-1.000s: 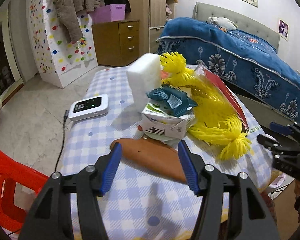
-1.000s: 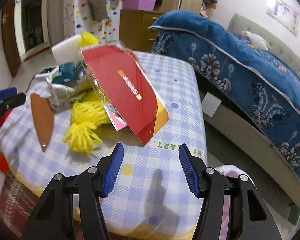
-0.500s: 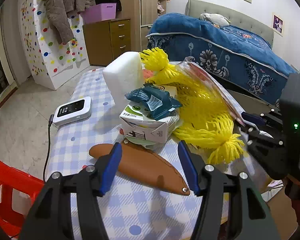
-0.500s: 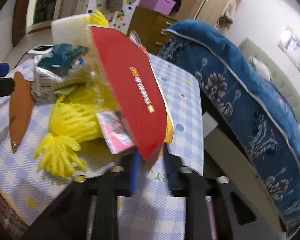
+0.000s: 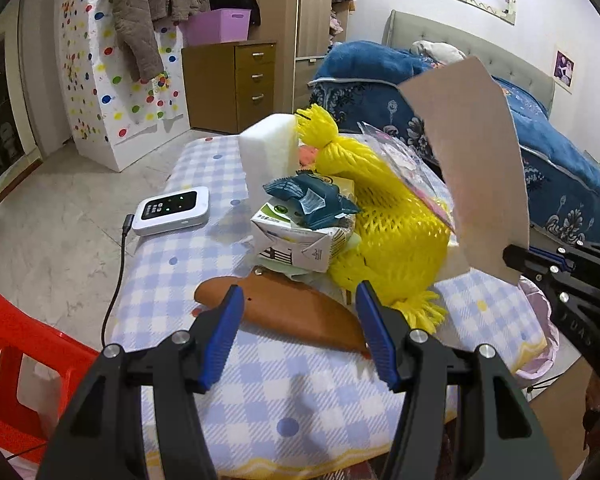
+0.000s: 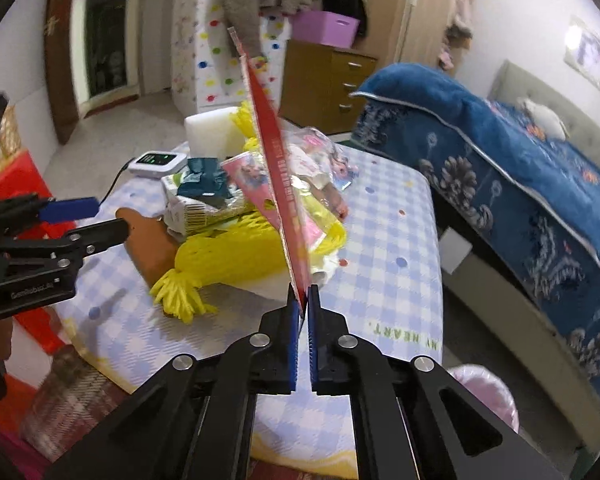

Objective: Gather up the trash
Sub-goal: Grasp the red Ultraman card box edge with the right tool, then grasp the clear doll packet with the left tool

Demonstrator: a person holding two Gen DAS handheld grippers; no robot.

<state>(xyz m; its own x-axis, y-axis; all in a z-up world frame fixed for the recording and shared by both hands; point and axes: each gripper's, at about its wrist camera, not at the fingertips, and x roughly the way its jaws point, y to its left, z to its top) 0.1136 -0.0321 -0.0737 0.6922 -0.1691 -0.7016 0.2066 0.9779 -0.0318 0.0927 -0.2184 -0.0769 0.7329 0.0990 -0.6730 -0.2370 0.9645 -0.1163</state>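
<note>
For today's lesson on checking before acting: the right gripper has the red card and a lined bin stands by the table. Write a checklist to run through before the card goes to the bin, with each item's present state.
1. Right gripper pinching the red card at its lower corner: ok.
2. Card lifted off the yellow foam net: ok.
3. Nothing hanging from the card: cannot tell.
4. Pink-lined bin visible below the table edge: ok.
5. Bin has room inside: cannot tell.
6. Left gripper open and empty, above the brown case: ok.

My two wrist cameras looked down close over the desk (image 5: 260, 384) from opposite sides, sharing its trash pile (image 5: 384, 216).
</note>
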